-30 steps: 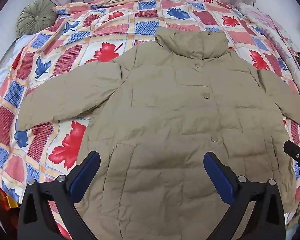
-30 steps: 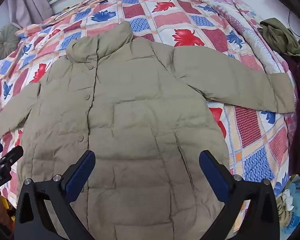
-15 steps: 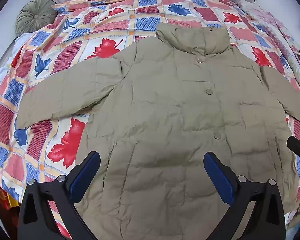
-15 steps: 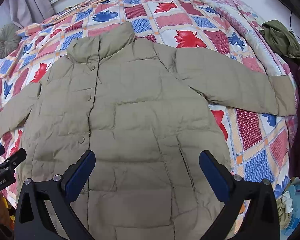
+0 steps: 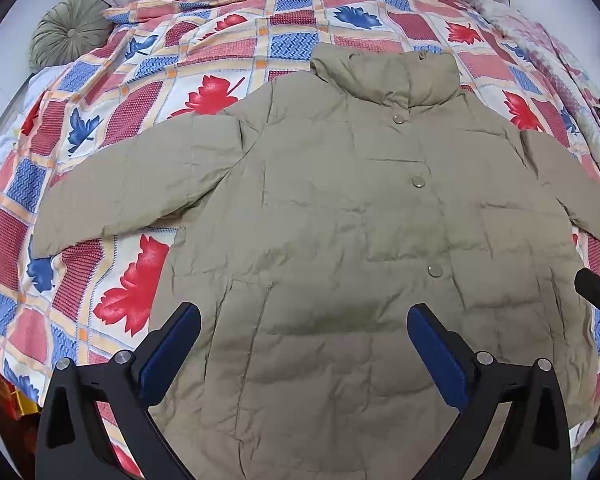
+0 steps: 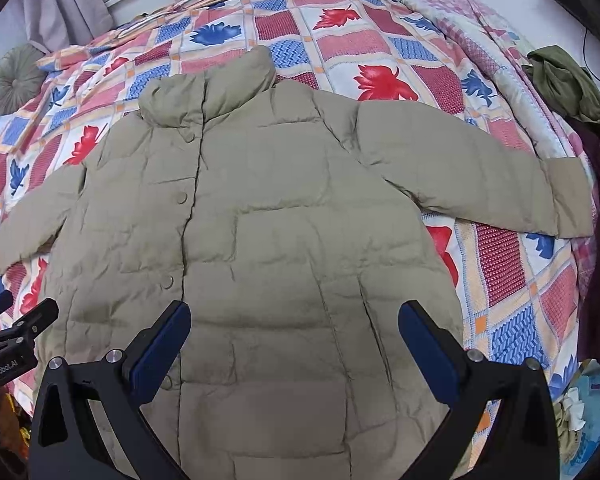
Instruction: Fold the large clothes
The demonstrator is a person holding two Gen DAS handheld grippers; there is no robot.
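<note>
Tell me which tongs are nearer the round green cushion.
Left. The left tongs hang open over the jacket on the cushion's side; the right tongs are open over its other half, farther away.

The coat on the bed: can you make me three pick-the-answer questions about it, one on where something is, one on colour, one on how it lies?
1. Where is the round cushion?
A. on the coat
B. at the bed's far left corner
C. under a sleeve

2. What colour is the coat?
A. tan
B. black
C. pink

3. How are the sleeves?
A. folded over the front
B. spread out to the sides
C. rolled up

Answers: 1 B, it sits beyond the quilt. 2 A, it is tan all over. 3 B, each sleeve lies flat on the quilt.
</note>
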